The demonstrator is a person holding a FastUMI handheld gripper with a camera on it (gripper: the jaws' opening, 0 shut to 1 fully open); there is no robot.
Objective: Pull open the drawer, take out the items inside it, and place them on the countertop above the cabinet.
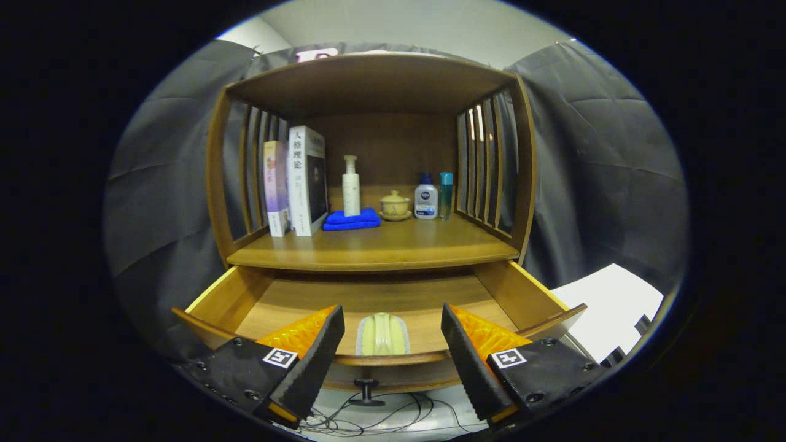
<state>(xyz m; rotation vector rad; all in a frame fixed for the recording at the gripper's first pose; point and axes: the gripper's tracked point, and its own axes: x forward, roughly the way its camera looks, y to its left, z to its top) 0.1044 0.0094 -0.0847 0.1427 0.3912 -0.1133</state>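
The wooden drawer (393,294) of the cabinet stands pulled out toward me, its dark knob (366,388) showing below the front panel. Inside it, close to the front wall, lies a pale green and white item (382,334) that looks like a brush or soap holder. My gripper (393,322) is open above the drawer's front, and the item lies in the gap between the two fingers, a little beyond and below their tips. Neither finger touches it. The countertop (381,245) sits just above the drawer.
On the countertop stand two books (298,181), a white pump bottle (351,187) on a folded blue cloth (352,220), a small lidded cup (395,205), a squat bottle (425,197) and a teal bottle (446,195). Slatted sides enclose the shelf. Cables (368,420) lie on the floor below.
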